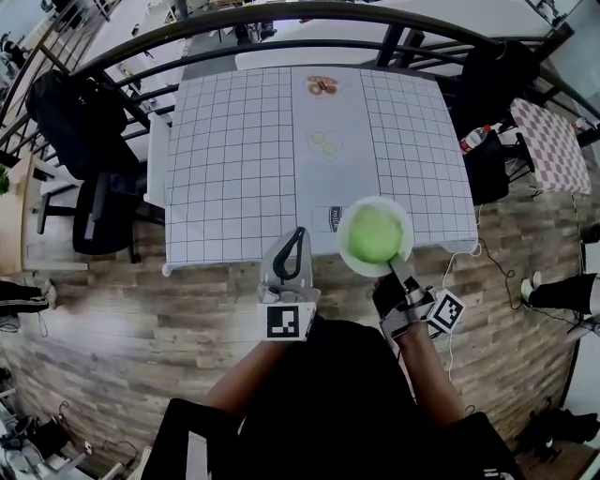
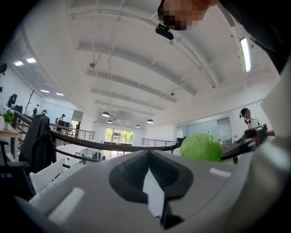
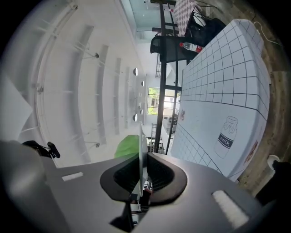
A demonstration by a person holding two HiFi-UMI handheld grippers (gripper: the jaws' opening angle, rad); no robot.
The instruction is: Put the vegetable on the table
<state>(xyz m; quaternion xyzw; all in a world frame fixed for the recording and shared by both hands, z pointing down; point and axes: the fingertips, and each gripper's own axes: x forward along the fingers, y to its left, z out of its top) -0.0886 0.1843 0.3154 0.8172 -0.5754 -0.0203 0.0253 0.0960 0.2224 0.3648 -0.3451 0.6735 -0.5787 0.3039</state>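
Over table (image 1: 234, 169) near edge | my R gripper (image 1: 399, 269) clamps plate (image 1: 343, 223) rim; L gripper (image 1: 295, 246) closed, empty | risk: plate tilts, veg (image 1: 373, 234) rolls off

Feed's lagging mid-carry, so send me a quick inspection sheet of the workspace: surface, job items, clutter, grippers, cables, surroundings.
Surface: table covered by a grid cloth with printed pictures.
Job's things: green vegetable sits on a white plate held over the table's near edge.
Clutter: nothing seen.
Grippers: right gripper, jaws shut on the plate's rim; left gripper, jaws together, empty, pointing upward.
Cables: thin cable on the floor by the table's right corner.
Surroundings: black chair at the left, railing beyond, bottle at the right.
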